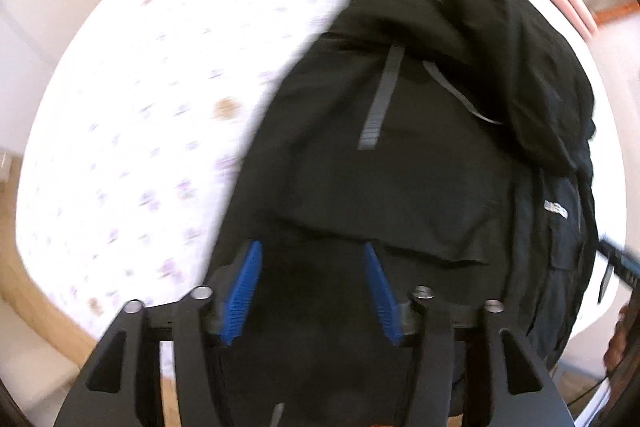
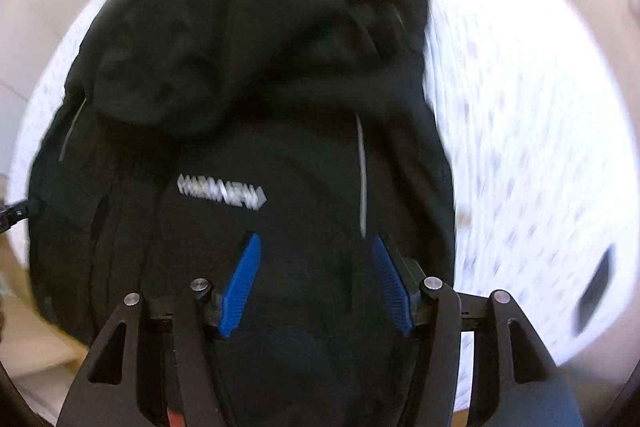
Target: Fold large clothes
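Black jacket point(image 1: 400, 155) lies bunched on white patterned bedsheet point(image 1: 132, 131), hood or upper part heaped at far end. Grey strips on the fabric; white logo point(image 2: 221, 195) on chest, blurred, can't read it. Left gripper point(image 1: 312, 291) over near edge of jacket, blue pads point(image 1: 244, 291) spread wide, nothing btwn them. Right gripper point(image 2: 316, 283) also above near part of jacket, just below logo, pads well apart, holding nothing. Whether either touches fabric: can't tell. Dark flat object point(image 2: 596, 291) lies on sheet at right, apart from jacket. Both views motion-blurred.
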Demonstrator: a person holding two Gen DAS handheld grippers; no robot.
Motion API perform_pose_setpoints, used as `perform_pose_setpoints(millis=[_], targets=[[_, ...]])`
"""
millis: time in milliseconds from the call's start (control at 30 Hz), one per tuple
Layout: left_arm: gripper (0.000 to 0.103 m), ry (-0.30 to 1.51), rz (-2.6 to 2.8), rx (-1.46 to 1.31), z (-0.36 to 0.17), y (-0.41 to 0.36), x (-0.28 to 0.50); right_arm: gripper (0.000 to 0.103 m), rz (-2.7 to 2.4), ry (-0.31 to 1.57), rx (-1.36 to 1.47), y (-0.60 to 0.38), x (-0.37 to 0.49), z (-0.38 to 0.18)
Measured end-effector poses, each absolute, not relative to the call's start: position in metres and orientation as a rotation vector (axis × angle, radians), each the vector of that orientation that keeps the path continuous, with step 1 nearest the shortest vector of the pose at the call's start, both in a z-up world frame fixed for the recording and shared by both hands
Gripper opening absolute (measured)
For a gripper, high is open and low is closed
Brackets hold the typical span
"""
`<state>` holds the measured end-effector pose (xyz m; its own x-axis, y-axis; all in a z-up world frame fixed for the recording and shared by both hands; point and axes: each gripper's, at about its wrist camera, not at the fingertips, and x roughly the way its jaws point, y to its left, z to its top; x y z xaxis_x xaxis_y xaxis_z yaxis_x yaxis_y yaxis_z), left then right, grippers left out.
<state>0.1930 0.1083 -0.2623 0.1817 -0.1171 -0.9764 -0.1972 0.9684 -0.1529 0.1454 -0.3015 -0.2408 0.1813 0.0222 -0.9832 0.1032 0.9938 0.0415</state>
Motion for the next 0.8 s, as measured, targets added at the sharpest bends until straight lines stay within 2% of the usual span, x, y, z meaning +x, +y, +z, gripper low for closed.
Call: perform_pose_setpoints(millis=[200, 333, 433, 600, 633, 700, 800], targets=[[0.063, 1.433, 0.174, -0.333, -0.276, 0.163, 0.166, 0.064, -0.074, 1.425, 0.401, -0.373, 0.092, -0.263], [0.072, 1.445, 0.187, -0.438, -0.288, 0.190, 0.156, 0.064, -0.060, 1.423, 0.556, -0.397, 0.073, -0.275], [0.072, 1.481, 0.089, -0.615, -0.309, 0.202, 0.147, 0.064, -0.045, 1.416, 0.580, -0.403, 0.069, -0.278], [0.076, 1.487, -0.018, -0.564, -0.319, 0.194, 0.137, 0.064, -0.027, 1.411, 0.555, -0.406, 0.063, -0.274], [0.076, 1.490, -0.026, -0.560, -0.321, 0.189, 0.137, 0.066, -0.030, 1.403, 0.550, -0.407, 0.060, -0.272], [0.076, 1.511, -0.056, -0.550, -0.322, 0.188, 0.134, 0.078, -0.072, 1.387, 0.531, -0.413, 0.052, -0.268], [0.076, 1.553, -0.127, -0.555, -0.330, 0.177, 0.129, 0.081, -0.088, 1.403, 0.556, -0.419, 0.042, -0.274]])
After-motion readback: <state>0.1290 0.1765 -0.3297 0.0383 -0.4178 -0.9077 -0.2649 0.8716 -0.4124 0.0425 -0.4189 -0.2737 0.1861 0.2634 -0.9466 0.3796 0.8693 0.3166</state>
